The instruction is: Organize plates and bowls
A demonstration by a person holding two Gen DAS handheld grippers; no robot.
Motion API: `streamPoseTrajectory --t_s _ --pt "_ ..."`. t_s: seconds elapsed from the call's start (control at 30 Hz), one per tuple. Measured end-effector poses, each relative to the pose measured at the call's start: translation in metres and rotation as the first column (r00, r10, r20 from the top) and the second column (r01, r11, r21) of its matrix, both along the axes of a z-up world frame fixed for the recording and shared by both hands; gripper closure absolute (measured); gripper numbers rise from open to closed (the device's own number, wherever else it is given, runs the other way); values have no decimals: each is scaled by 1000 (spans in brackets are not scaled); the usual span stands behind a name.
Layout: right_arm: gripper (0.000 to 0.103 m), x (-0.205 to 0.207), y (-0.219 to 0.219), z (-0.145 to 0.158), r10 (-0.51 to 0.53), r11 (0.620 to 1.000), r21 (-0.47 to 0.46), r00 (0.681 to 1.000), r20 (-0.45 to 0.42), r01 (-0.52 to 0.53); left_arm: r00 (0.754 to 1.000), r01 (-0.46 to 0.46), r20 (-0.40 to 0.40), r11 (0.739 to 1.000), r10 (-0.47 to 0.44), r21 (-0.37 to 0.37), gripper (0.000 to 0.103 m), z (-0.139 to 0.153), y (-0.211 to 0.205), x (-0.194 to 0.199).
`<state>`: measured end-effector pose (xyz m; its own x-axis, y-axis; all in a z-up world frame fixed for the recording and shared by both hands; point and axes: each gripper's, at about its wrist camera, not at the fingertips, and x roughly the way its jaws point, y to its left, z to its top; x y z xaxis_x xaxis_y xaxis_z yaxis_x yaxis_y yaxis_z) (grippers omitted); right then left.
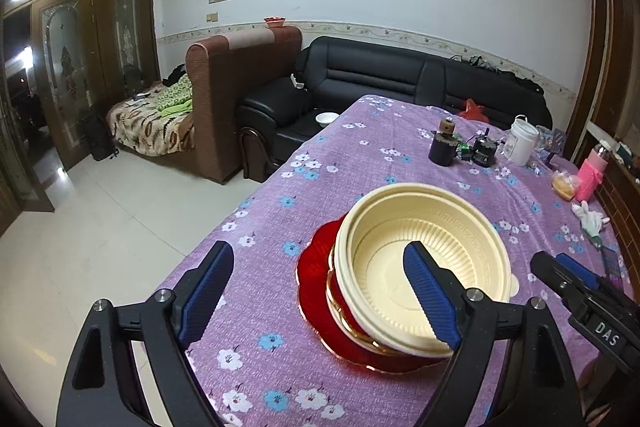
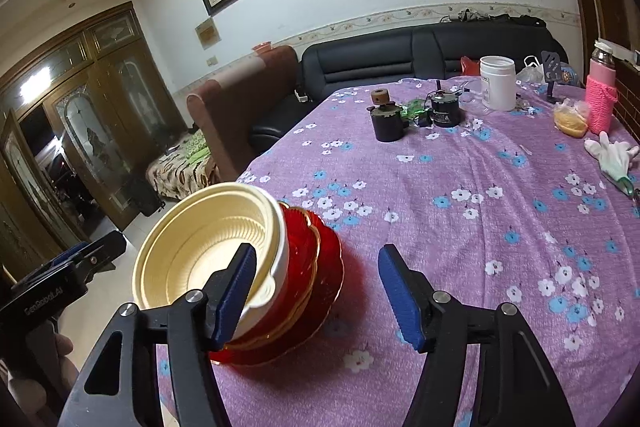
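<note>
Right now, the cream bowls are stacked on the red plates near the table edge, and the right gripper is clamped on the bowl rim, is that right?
Not quite: the right gripper is open and holds nothing. The right wrist view shows its finger merely in front of the cream bowls. They do sit stacked on the red plates.

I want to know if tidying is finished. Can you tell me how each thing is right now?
Cream bowls: nested, tilted on the red plates.
Red plates: stacked on the purple tablecloth.
Left gripper: fingers open, empty.
Right gripper: fingers open, empty.
White jar: upright, lid on.
Pink bottle: upright.
White glove: lying flat.
</note>
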<state>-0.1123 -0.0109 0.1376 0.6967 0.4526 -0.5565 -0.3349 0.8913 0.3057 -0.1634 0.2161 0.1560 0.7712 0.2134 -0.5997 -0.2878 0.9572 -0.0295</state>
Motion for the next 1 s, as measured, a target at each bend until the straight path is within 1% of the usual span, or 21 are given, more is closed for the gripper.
streamPoseTrajectory --t_s 0.3,0.53,1.0 --pt "33 -19 -8 1 -4 1000 9 1000 1 4 1000 10 -13 998 -9 61 16 0 -14 -15" --pt "31 -32 0 -1 20 1000 -8 1000 -4 -20 1000 14 -14 995 -13 98 15 2 -19 -25" --pt "30 -46 13 -4 51 998 -30 999 -12 -51 1000 23 -24 995 -20 99 15 -2 -18 -33"
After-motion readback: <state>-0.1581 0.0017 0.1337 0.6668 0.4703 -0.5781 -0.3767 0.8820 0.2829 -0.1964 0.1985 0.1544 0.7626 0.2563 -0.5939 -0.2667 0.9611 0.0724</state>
